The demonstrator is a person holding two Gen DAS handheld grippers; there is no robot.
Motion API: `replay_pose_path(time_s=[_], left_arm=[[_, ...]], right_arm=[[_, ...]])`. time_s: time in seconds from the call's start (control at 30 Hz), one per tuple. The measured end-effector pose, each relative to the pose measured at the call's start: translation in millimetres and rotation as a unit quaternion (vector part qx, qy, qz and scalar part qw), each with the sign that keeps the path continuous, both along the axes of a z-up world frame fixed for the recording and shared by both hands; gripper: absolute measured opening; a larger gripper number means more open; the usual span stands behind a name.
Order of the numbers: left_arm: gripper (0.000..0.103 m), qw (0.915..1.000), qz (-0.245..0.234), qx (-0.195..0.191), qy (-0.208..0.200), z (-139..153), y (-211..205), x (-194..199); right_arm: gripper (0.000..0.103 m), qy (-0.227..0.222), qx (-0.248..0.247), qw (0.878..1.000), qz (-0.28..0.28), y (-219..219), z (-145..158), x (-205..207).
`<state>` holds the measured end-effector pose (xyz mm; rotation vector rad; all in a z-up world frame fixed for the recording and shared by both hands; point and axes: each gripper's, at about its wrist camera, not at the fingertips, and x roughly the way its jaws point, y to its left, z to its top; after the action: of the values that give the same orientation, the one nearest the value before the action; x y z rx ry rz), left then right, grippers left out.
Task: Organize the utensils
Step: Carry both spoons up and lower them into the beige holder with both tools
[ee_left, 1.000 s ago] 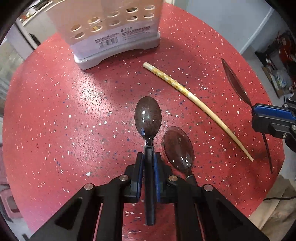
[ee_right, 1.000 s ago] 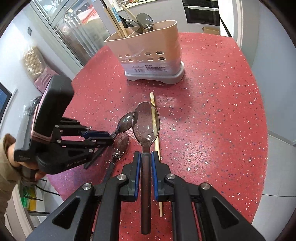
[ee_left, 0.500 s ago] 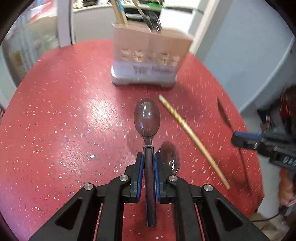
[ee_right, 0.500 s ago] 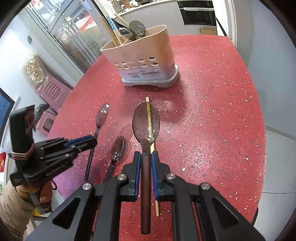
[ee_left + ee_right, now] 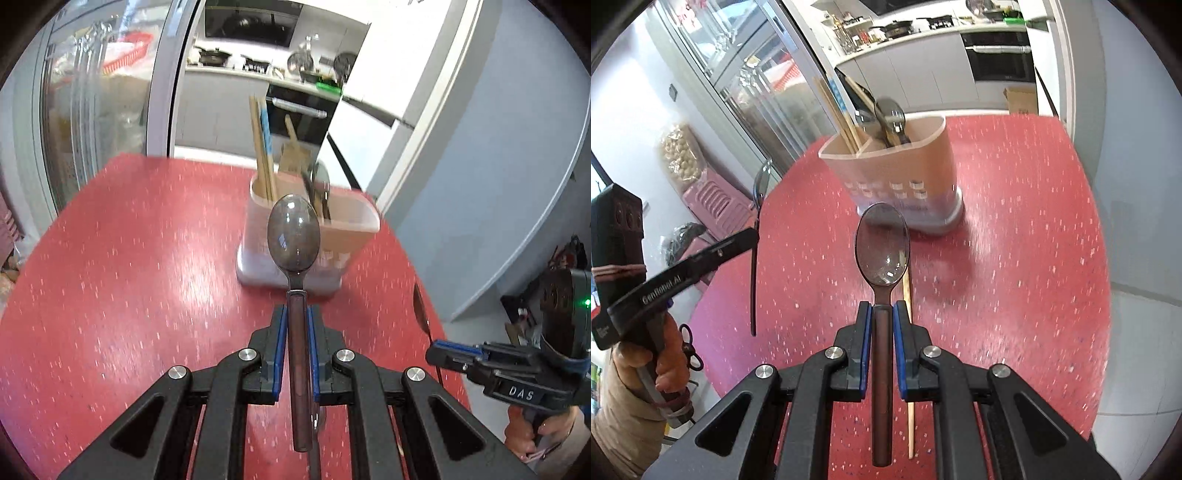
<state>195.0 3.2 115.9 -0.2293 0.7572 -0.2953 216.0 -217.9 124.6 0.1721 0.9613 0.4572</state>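
Utensils are split between the bench and both tongs. The left tongs (image 5: 295,325) are clamped on the handle of a smoky translucent spoon (image 5: 293,238), its bowl lifted in the air and pointing toward the beige caddy (image 5: 347,236) that stands on the red speckled bench (image 5: 129,258). The right tongs (image 5: 882,321) grip a second dark spoon (image 5: 882,243) the same way, blue pads pressed against either side of its handle, bowl forward and clear of the bench.

The caddy holds chopsticks (image 5: 838,110) upright in its left compartment and spoons (image 5: 890,114) in the one to the right (a divider shows between them in the right wrist view). One pale chopstick (image 5: 908,369) lies loose on the bench, running beneath the right tongs and partly hidden behind the held spoon.

In the left wrist view the right tongs appear at the right edge with their spoon seen edge-on, a hand (image 5: 535,432) around the grip. In the right wrist view the left tongs sit at the left edge, held by a hand (image 5: 661,365) with a beige sleeve (image 5: 617,424).
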Motion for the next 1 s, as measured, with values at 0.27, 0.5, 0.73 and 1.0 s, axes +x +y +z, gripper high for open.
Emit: replay_pose_path(time_s=[0.27, 0.5, 0.73, 1.0], left_arm=[[0.038, 0.9993, 0.017, -0.009, -0.033, 23, -5, 45], [0.038, 0.9975, 0.035, -0.017, -0.059, 31, -5, 90], [0.038, 0.9954, 0.050, -0.023, -0.078, 39, -4, 132], [0.038, 0.9936, 0.060, -0.024, -0.092, 34, -10, 169]], right_arm=[[0.012, -0.016, 0.001, 1.000, 0.003, 7, 26, 37], [0.012, -0.045, 0.003, 0.999, 0.005, 14, 46, 74], [0.012, -0.082, 0.009, 0.997, 0.003, 24, 64, 117], [0.012, -0.108, 0.025, 0.994, 0.003, 38, 66, 159]])
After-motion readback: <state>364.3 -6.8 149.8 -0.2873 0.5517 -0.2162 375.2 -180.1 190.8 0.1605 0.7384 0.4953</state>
